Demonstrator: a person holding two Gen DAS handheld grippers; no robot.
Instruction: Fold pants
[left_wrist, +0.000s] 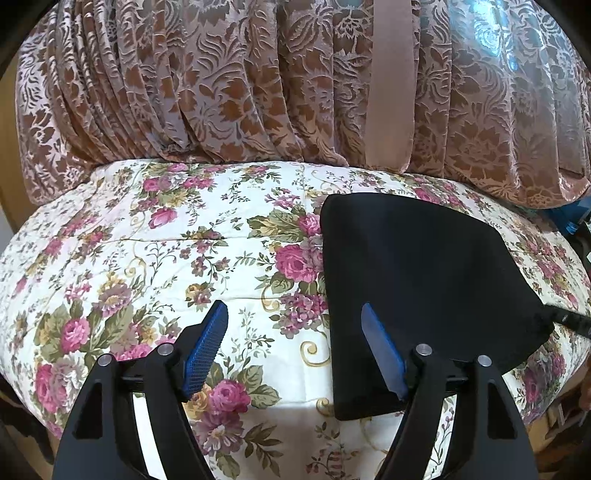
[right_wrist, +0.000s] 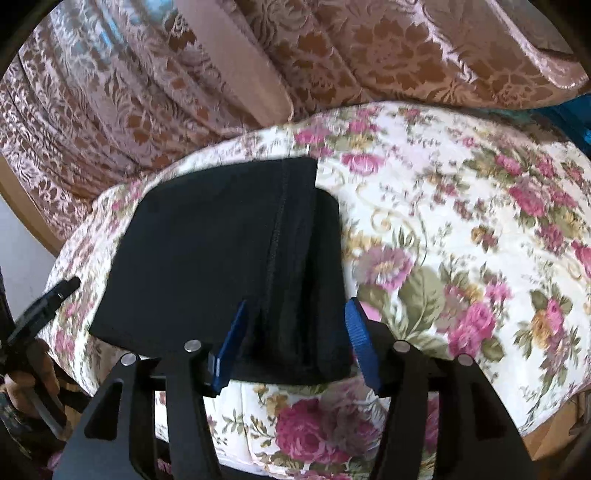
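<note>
The right claw (right_wrist: 295, 339) hangs just over the near edge of the bed, its blue pads spread apart with the near right corner of the folded pants (right_wrist: 229, 251) lying between them. Neither pad seems to press on the cloth; the right one stands clear of the fold, the left sits close against the top layer, so I would say it has nothing in its hold. The left claw (left_wrist: 293, 347) stands wide too, gripping nothing. Its right pad hovers over the near left corner of the pants (left_wrist: 424, 280) and its left pad over bare bedspread (left_wrist: 155, 266).

The pants lie as a thick black bundle on the flowered bedspread (right_wrist: 461, 229), towards the near edge of the bed and well short of the brown curtain (left_wrist: 221, 81) that hangs along the far edge. In the right wrist view a seam runs from far to near down the top layer, and a lower layer pokes out at the far right corner, so the stack is not quite square. To my eye the folding looks almost finished.

The risk now is in the parting. If a ribbed pad drags on the top layer as a claw pulls away, it could peel the fold open or tug the bundle towards the near edge. The offset lower layer could also slide further out on the soft, rounded bed.
</note>
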